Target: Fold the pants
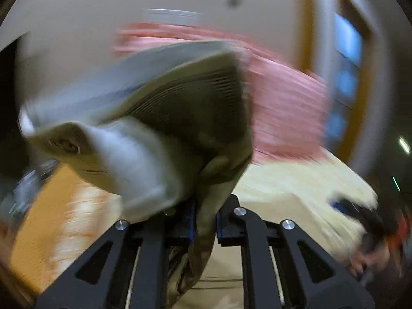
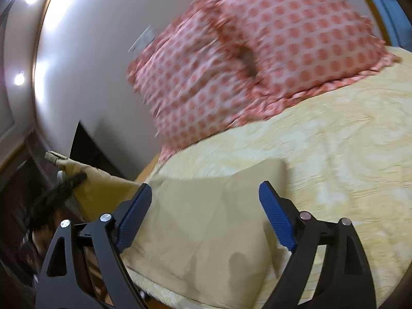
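The beige pants (image 2: 206, 219) lie on the yellow bedspread (image 2: 334, 154), with one end lifted off to the left. My left gripper (image 1: 204, 221) is shut on the pants' waistband (image 1: 154, 128), which is bunched and held up in front of the camera, white lining showing. My right gripper (image 2: 206, 211) is open, its blue pads (image 2: 276, 219) spread above the flat pants fabric, holding nothing. The right gripper also shows blurred at the right edge of the left wrist view (image 1: 360, 211). The left gripper shows in the right wrist view (image 2: 59, 188), holding the raised end.
Two pink patterned pillows (image 2: 257, 59) lean at the head of the bed against a white wall (image 2: 90, 64). Dark furniture (image 2: 87, 149) stands beside the bed's left edge. An orange floor (image 1: 51, 219) shows below the bed edge.
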`<state>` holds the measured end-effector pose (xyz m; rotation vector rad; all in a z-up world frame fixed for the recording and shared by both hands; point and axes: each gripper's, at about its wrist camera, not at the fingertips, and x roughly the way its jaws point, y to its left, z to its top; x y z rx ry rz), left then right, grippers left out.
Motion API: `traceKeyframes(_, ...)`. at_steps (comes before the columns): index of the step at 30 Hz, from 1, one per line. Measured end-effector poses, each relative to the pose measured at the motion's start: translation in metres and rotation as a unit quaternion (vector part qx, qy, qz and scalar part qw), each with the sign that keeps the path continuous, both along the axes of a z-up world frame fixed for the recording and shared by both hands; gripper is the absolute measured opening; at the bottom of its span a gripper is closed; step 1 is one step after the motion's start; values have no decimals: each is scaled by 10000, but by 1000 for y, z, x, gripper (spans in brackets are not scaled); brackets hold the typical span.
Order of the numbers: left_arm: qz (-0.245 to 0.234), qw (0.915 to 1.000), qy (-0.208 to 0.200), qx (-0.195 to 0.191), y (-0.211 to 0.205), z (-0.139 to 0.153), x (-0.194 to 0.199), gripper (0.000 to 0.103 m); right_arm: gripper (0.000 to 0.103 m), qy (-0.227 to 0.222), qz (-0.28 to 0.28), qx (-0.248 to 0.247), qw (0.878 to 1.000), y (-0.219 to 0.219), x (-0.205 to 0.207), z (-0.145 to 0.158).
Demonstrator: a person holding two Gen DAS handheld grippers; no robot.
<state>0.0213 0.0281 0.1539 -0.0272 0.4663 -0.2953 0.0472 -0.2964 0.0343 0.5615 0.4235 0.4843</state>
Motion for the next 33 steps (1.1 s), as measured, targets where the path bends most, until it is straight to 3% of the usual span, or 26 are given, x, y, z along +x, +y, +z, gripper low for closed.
traceKeyframes(2,-798,9958,265,371,-55,-27,0,14,89,24,-179,268,9995,-16,0,-1)
traceKeyframes(4,-1391,9837,648,942,-102,-67,-3,14,90,128,-290,502,9982,-29,3,-4)
traceKeyframes(7,-1773,9681,1059,1419,-126,-108,-15,15,90,457,-315,735,9957,-40,11,-14)
traceKeyframes(9,-1933,9687,1126,1077,-112,-104,-21,21,90,698,-203,732,9947,-39,20,-20)
traceKeyframes(11,-1898,9755,1038,410,-80,-84,-23,26,90,903,-88,621,9939,-35,30,-23)
traceKeyframes(13,-1277,9894,694,7,-38,-62,-18,54,90,1110,47,541,9923,-29,41,-26)
traceKeyframes(15,-632,9955,673,-191,-2,-56,-4,60,89,1375,114,342,9898,-20,56,-31)
traceKeyframes(17,-63,9921,1160,-470,41,-65,23,60,82,1642,136,149,9862,-12,68,-40)
traceKeyframes(19,168,9807,1793,-765,73,-85,54,58,77,1627,43,-233,9864,-2,77,-45)
traceKeyframes(24,-148,9624,2518,-1008,81,-115,92,58,66,1681,108,-328,9852,6,90,-54)
traceKeyframes(26,-300,9598,2576,-1071,74,-123,99,64,56,1710,191,-352,9845,6,90,-59)
traceKeyframes(27,-369,9599,2564,-1072,71,-123,103,69,46,1712,251,-326,9844,5,90,-60)
traceKeyframes(28,-436,9596,2578,-1041,65,-122,109,69,29,1806,463,-200,9823,3,92,-63)
traceKeyframes(29,-502,9582,2622,-1032,63,-123,109,68,25,1890,638,-74,9799,4,93,-65)
traceKeyframes(31,-516,9584,2662,-895,53,-123,112,36,18,1953,1039,324,9747,1,93,-70)
traceKeyframes(33,-631,9563,2701,-929,52,-120,114,14,15,1946,1299,643,9701,-4,95,-69)
